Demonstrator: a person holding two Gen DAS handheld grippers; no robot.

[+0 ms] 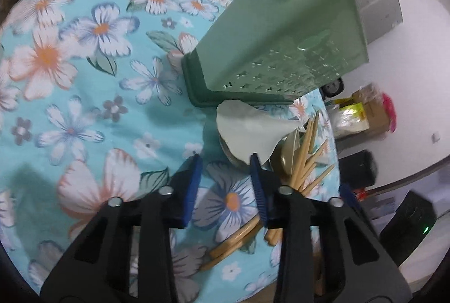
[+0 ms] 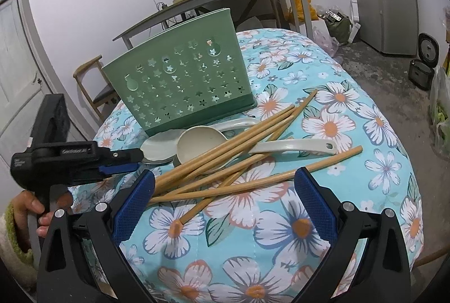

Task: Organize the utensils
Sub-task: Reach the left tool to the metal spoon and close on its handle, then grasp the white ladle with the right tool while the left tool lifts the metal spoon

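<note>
Carefully, with my left claw half-closed beside the spoon but gripping nothing, I should recentre before pinching; right claw gapes empty over chopsticks.

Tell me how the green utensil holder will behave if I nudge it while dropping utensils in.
The green utensil holder looks like thin perforated plastic, so probably light and apt to slide on the floral tablecloth. It stands tall on a narrow base, so a push near its top may tip it.
</note>
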